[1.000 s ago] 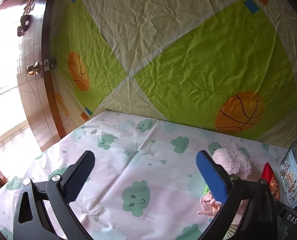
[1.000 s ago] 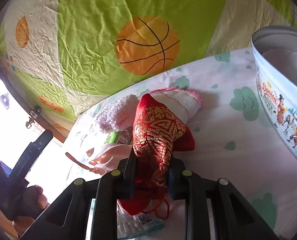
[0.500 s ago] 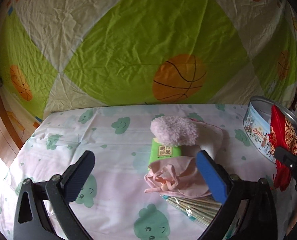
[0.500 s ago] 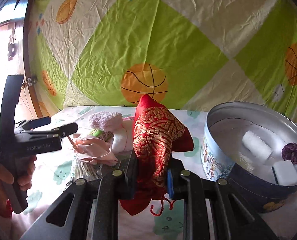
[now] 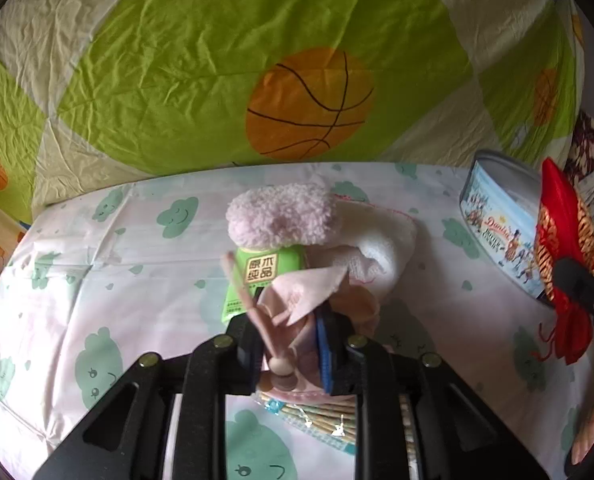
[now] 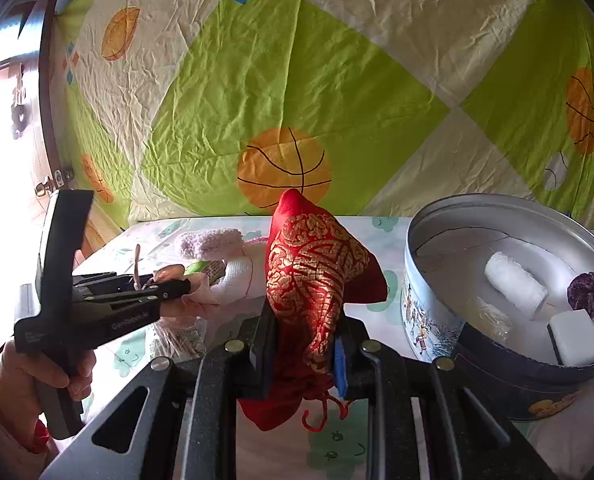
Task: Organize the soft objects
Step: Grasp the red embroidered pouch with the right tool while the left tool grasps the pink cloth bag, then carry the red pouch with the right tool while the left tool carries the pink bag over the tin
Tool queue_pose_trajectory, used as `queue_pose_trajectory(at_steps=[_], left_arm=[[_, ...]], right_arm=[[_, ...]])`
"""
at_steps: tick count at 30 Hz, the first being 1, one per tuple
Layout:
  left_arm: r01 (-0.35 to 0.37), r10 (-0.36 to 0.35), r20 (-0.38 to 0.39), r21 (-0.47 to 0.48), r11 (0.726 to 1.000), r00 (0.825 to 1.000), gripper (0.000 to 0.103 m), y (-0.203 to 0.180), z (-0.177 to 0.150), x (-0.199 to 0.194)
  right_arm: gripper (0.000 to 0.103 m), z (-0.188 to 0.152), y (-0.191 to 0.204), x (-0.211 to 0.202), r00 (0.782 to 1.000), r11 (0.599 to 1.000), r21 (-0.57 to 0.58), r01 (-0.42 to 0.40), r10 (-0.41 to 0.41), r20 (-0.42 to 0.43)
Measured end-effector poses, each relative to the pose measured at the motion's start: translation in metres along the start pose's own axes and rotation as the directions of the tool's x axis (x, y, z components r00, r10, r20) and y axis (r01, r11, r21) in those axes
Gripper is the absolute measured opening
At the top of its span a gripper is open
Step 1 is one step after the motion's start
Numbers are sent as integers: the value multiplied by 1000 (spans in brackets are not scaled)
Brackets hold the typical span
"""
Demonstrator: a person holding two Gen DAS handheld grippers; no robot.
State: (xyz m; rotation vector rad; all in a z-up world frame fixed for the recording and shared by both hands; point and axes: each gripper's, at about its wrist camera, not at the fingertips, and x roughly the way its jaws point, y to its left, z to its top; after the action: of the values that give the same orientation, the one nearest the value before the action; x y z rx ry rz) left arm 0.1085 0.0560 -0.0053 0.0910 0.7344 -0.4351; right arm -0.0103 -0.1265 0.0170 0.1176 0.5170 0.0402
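Observation:
My left gripper (image 5: 287, 320) is shut on a pale pink drawstring pouch (image 5: 301, 300) whose cords and wooden bead (image 5: 281, 366) hang between the fingers. The pouch lies at the near end of a pile on the cloud-print sheet. From the right wrist view that left gripper (image 6: 177, 286) reaches in from the left, held by a person's hand (image 6: 37, 372). My right gripper (image 6: 303, 320) is shut on a red and gold brocade pouch (image 6: 313, 264), held upright above the sheet just left of the round tin (image 6: 449, 248). The red pouch (image 5: 565, 232) also shows at the right of the left wrist view.
The pile holds a fluffy pink sock (image 5: 283, 214), a green tissue pack (image 5: 263, 270), a white towel (image 5: 381, 248) and a cotton swab packet (image 5: 317, 420). The tin (image 5: 493, 220) contains a white roll (image 6: 515, 284), a purple ball (image 6: 587, 292) and a white block (image 6: 575, 336). A basketball-print quilt (image 6: 297, 100) rises behind.
The left gripper swung right, came down onto the pile and went from wide open to shut on the pink pouch. The right gripper lifted the red pouch up beside the tin, then held still.

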Motion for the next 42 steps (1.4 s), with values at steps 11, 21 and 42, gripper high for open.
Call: queue_pose_trajectory(at_steps=[11, 21, 42], left_arm=[[289, -233, 312, -148, 946, 921, 16, 28, 4, -65], [333, -265, 396, -114, 936, 879, 16, 10, 6, -80], [325, -278, 441, -31, 945, 853, 16, -73, 8, -94]], right_arm=[[25, 3, -5, -18, 996, 1000, 29, 7, -9, 90], [25, 12, -5, -40, 980, 999, -23, 46, -40, 196], [25, 11, -43, -81, 935, 980, -120, 158, -109, 338]])
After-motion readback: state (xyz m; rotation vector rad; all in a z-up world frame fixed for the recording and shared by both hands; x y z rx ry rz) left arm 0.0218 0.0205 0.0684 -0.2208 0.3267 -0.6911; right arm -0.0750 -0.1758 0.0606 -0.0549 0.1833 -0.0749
